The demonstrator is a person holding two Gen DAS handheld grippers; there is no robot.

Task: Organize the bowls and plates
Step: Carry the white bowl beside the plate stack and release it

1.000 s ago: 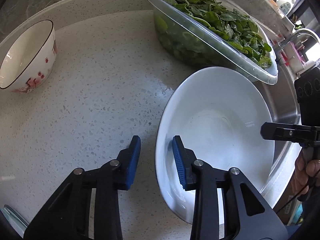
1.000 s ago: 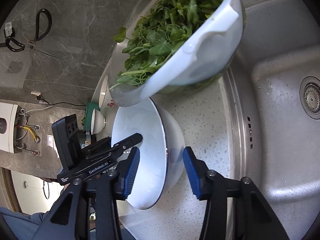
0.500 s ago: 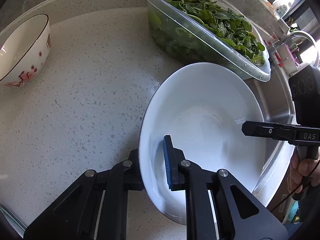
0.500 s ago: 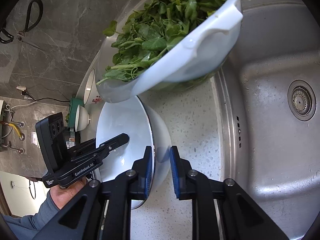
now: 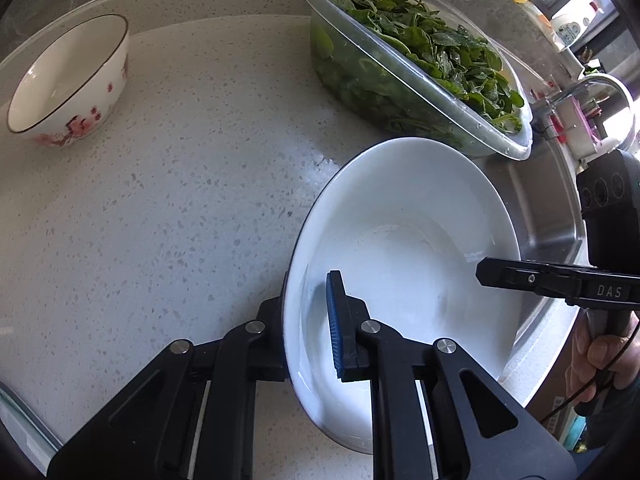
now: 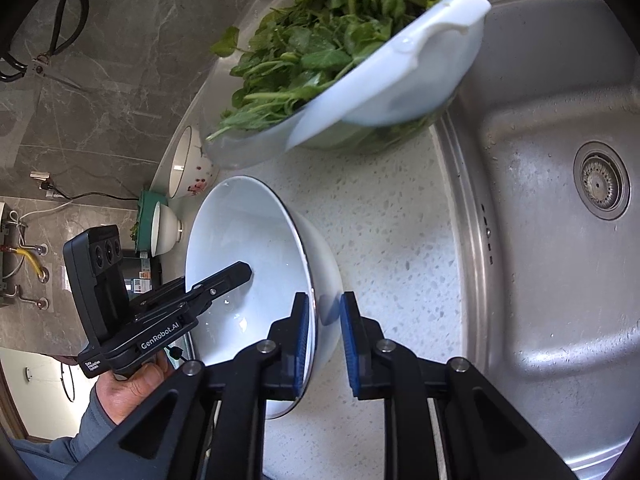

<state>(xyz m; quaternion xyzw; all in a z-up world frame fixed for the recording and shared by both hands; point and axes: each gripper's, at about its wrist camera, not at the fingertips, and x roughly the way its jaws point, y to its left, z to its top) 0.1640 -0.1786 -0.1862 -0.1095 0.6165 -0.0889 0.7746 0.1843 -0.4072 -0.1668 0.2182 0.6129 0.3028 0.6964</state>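
Both grippers pinched the white bowl's [image 5: 404,216] rim: left gripper [image 5: 308,320] at lower centre, right gripper [image 6: 324,332] low in its frame, over the speckled tabletop [image 5: 180,200].

In the left wrist view, "DAS" stands in pale letters on the right gripper [image 5: 496,274], over the counter's sink edge. In the right wrist view, "GenRobot.AI" runs along the left gripper [image 6: 236,274]; the small print on its base is too fine to read.
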